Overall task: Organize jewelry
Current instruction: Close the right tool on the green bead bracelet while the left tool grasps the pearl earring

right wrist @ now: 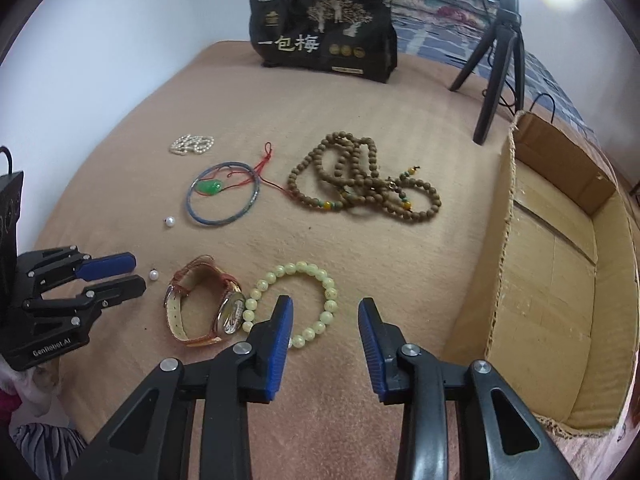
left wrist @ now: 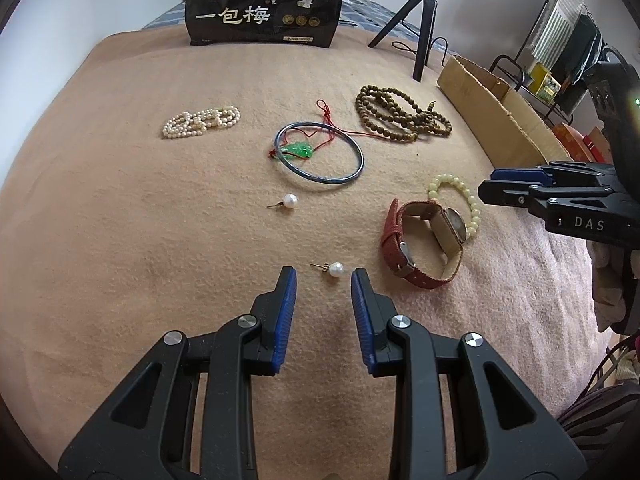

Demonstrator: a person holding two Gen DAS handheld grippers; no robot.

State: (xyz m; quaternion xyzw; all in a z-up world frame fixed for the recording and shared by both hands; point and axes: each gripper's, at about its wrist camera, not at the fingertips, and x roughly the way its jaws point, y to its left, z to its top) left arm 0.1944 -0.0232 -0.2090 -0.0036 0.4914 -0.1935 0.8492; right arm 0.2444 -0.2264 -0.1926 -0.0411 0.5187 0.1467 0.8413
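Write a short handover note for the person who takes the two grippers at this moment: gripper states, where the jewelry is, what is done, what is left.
Left gripper: open, empty, fingers either side of the near pearl earring.
Right gripper: open, empty, over the pale bead bracelet.
On the blanket: second pearl earring, watch, blue bangle around the green pendant, brown bead necklace, pearl strand.
Cardboard box on the right: no jewelry visible in it.
Done: nothing sorted. Left: every piece.

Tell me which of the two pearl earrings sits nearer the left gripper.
The pearl earring just ahead of the open left gripper, beside the red-strapped watch. The other earring lies farther off, by the blue bangle.
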